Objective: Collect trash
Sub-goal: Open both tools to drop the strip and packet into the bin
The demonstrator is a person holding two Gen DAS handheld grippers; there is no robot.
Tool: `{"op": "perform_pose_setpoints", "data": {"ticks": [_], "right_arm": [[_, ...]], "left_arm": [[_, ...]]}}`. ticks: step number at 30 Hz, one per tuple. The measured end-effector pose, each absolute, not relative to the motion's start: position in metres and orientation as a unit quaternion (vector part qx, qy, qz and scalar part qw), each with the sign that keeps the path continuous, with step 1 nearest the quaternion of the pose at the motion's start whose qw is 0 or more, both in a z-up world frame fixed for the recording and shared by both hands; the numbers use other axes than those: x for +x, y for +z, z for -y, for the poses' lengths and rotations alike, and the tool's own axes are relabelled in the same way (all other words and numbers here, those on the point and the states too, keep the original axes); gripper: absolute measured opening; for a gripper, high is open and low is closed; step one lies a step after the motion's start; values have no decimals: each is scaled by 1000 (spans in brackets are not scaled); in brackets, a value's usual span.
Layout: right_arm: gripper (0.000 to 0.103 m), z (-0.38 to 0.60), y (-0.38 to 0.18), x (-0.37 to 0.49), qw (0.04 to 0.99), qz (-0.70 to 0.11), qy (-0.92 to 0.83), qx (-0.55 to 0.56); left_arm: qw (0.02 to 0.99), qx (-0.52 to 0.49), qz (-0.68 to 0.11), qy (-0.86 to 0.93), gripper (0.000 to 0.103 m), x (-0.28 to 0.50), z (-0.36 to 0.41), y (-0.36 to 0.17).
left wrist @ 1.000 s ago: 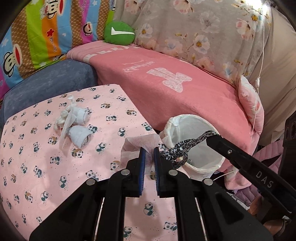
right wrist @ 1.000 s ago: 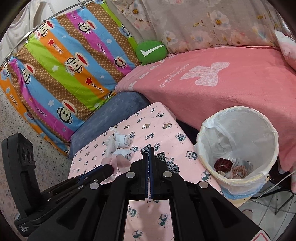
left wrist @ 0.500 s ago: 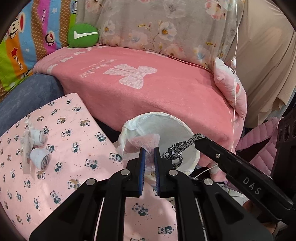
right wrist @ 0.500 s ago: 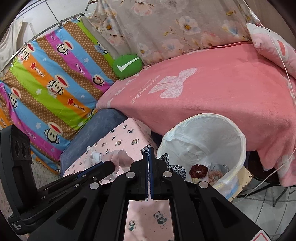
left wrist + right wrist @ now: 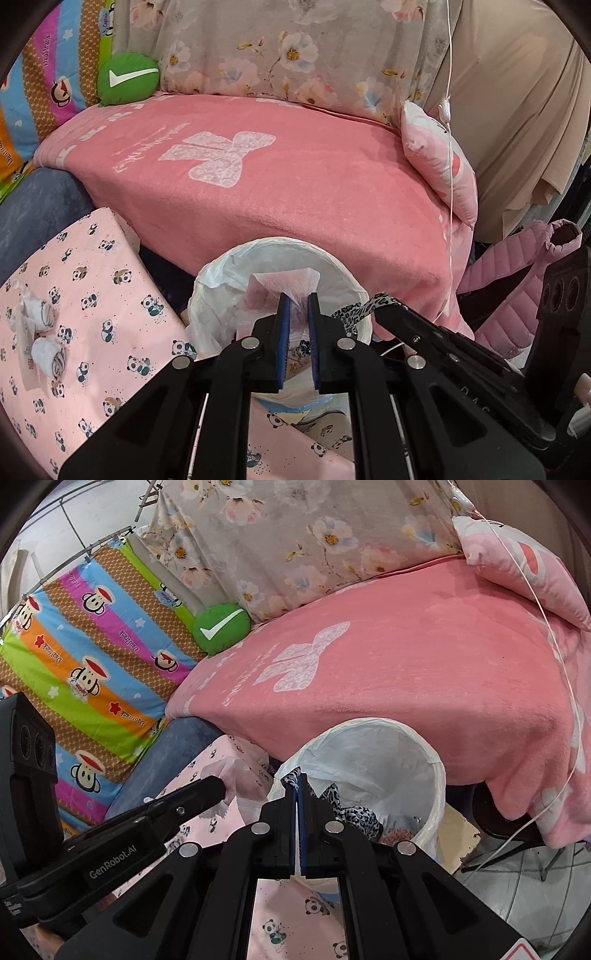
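The left gripper (image 5: 296,306) is hanging over the mouth of the white-lined trash bin (image 5: 221,280), its blue-padded fingers (image 5: 283,325) drawn in to a narrow gap and pinching a thin pink tissue (image 5: 284,282), whose free part is standing up above the fingertips inside the bin's opening. The right gripper (image 5: 297,781) is reaching in from the other side, its fingers (image 5: 303,812) pressed almost together and clamping a leopard-print strip of fabric (image 5: 352,814); in the right wrist view the strip is draping from the fingertips down into the bin (image 5: 424,760), and in the left wrist view the same fabric (image 5: 364,306) is showing at the tip of the right tool over the bin's near rim. Small bits of rubbish are lying at the bottom of the bin, too blurred to name. The bin is standing between the pink bed blanket (image 5: 295,177) and the panda-print tabletop (image 5: 103,288), just beside the tabletop's edge. On the tabletop, well apart from the bin, two crumpled white wads (image 5: 44,332) are lying close together. A green cushion with a white tick (image 5: 127,79) is sitting at the far end of the bed, against the flowered cloth.
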State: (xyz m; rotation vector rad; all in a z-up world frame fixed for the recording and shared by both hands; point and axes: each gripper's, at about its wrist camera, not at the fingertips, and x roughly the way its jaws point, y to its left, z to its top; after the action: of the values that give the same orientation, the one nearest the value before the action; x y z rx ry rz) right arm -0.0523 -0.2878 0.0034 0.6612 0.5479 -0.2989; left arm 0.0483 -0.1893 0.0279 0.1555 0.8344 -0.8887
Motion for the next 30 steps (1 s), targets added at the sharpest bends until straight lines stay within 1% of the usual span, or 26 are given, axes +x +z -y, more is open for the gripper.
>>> {"op": "perform_pose_setpoints", "data": {"ticks": [7,8,9,10,11,12,13,14,15,18,20,23,24,25,30], "right_arm": [[3,301,-2,-46,896,-268,-152,321],[3,303,-3,-44,895,-269,-152,321],[3,303,-3,-44,895,-270,-153,320],[3,303,-3,-41,895,-271,-153,319],[3,304,-3,-39,895,-272,-153,318],[3,303,-4,-38,895,-272,-153,317],[3,303,-4,-36,896,-273,-154,316],[3,304,-4,-33,896,-274,-154,313],[3,305,-4,-31,896,-275,-154,312],[3,305,-4,-25,897,-278,-155,307],[10,302,-3,-22,897,-276,-158,305],[14,298,-4,-18,897,-277,-158,306],[19,296,-4,-17,897,-278,-158,305],[21,293,-4,-15,898,-280,-156,303],[22,285,-3,-12,899,-287,-149,296]], "left_arm": [[816,72,-395,-416,12,55,197,26],[816,73,-399,-411,13,56,197,23],[817,75,-402,-406,16,58,197,20],[818,77,-405,-401,28,59,197,17],[821,77,-407,-393,43,61,195,14],[824,76,-407,-387,51,63,194,12],[828,74,-407,-379,63,64,191,11],[832,70,-407,-371,68,66,188,10],[833,68,-408,-367,70,68,185,10],[837,65,-411,-355,71,74,179,8],[841,64,-410,-348,71,77,174,7],[843,61,-412,-342,71,78,166,5],[843,60,-413,-340,71,78,165,4],[844,60,-413,-338,71,78,163,3],[845,55,-415,-332,71,78,152,0]]}}
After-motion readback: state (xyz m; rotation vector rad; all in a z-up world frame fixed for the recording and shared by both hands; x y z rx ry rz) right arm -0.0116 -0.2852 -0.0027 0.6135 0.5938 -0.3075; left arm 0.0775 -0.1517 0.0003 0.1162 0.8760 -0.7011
